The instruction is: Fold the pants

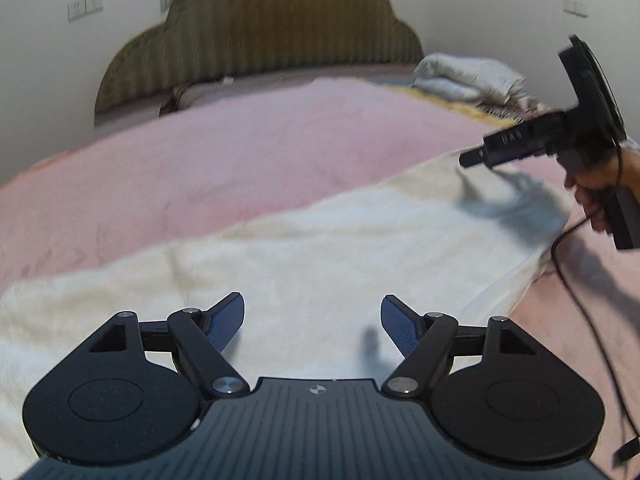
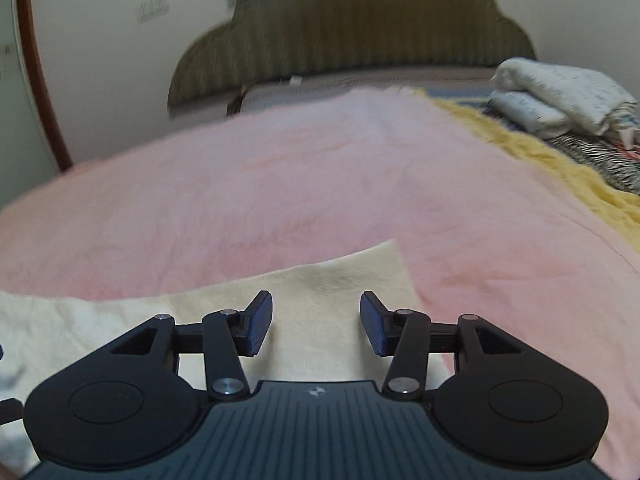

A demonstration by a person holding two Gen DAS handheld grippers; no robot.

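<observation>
Cream-white fleecy pants [image 1: 320,248] lie flat across the pink blanket [image 1: 224,152] on the bed. My left gripper [image 1: 312,320] is open and empty, hovering over the middle of the pants. The right gripper [image 1: 470,158] shows from the side in the left wrist view, held above the pants' far right end. In the right wrist view my right gripper [image 2: 316,318] is open and empty above a corner of the pants [image 2: 336,280], which rest on the pink blanket [image 2: 280,184].
A padded olive headboard [image 1: 272,24] stands at the far end. Folded white bedding [image 2: 560,96] sits at the back right on a yellow cover [image 2: 560,168] and zebra-print fabric [image 2: 600,160]. A black cable [image 1: 588,304] hangs from the right gripper.
</observation>
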